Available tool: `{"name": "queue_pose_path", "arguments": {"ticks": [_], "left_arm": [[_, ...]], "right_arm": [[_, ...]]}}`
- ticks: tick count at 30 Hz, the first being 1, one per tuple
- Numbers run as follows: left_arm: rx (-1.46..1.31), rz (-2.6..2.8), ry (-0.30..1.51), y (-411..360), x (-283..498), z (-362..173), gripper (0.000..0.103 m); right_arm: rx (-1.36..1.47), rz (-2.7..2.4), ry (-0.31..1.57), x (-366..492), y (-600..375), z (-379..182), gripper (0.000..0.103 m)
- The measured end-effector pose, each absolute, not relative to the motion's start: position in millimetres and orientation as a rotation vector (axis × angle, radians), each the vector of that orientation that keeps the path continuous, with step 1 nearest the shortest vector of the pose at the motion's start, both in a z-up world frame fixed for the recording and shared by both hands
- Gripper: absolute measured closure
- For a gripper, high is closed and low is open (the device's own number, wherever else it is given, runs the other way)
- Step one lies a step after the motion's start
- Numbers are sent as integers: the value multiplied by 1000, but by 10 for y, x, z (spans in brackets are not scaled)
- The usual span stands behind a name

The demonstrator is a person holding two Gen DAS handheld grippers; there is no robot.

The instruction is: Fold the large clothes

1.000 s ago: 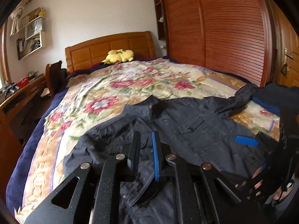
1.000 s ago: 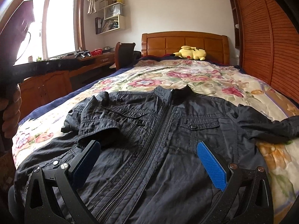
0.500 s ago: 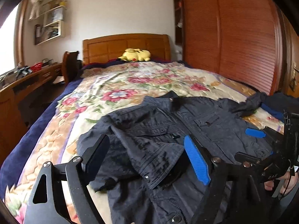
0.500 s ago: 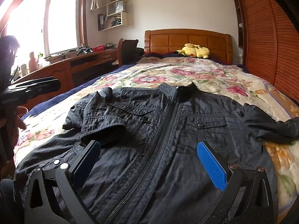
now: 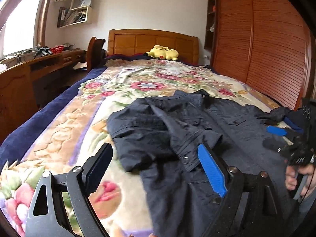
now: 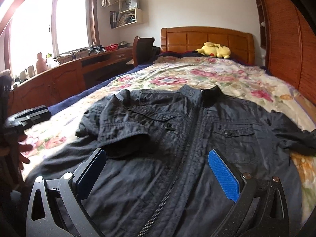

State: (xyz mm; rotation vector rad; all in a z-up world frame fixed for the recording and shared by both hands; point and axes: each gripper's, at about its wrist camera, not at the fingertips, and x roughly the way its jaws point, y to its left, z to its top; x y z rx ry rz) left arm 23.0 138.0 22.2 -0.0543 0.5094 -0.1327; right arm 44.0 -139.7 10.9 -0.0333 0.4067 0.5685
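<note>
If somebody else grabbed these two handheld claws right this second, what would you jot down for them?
Left claw: jaws opening, gripping nothing, at the jacket's left edge.
Right claw: open, empty, low over the jacket's front.
Dark navy zip-up jacket: lies front-up on the floral bedspread, collar toward the headboard.
Done: left sleeve folded in across the chest.
Left: right sleeve, which trails out sideways, then fold the body.
</note>
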Motion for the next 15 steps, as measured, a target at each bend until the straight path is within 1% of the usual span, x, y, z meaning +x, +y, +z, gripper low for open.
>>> {"name": "queue_pose_path", "arguments": {"ticks": [5, 15], "left_arm": [[-33, -90, 493, 1527, 202, 192, 14], [-28, -74, 512, 1692, 305, 88, 14]], "right_arm": [[-146, 563, 416, 522, -1189, 207, 0], [-261, 641, 471, 896, -634, 339, 1]]}}
